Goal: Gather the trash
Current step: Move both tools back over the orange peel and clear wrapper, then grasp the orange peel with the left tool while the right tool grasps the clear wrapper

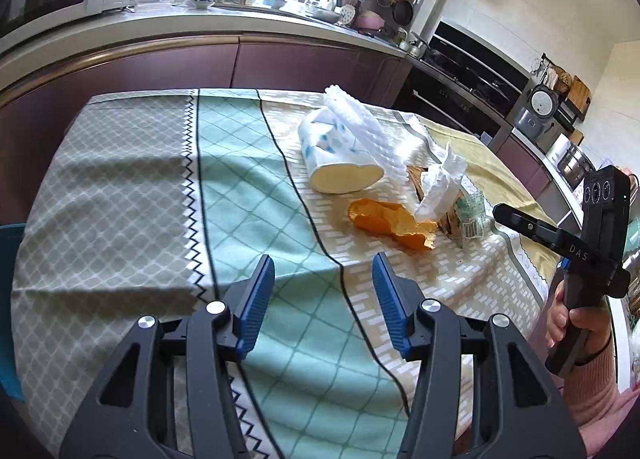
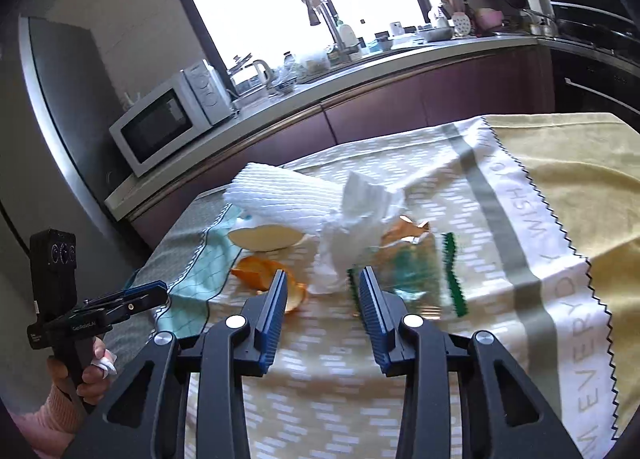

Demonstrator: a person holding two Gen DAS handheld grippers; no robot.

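A small heap of trash lies on the patterned tablecloth [image 1: 240, 195]: orange peel [image 1: 390, 221] [image 2: 262, 269], a crumpled white tissue [image 1: 442, 183] [image 2: 360, 215], white foam netting [image 1: 362, 127] [image 2: 280, 195], a clear wrapper with green print [image 2: 416, 271] [image 1: 472, 213] and a white cup with blue print [image 1: 336, 159] lying on its side. My left gripper [image 1: 323, 265] hangs open over the cloth, short of the peel, with nothing between its blue pads. My right gripper [image 2: 323, 279] is open too, its tips just short of the tissue and wrapper, holding nothing.
The table's far edge faces a purple kitchen counter [image 1: 240, 59] with a microwave [image 2: 168, 127], sink tap [image 2: 320, 15] and oven [image 1: 472, 75]. A hand holds the right gripper's handle [image 1: 576, 323] at the right table edge. A blue object [image 1: 10, 259] shows at far left.
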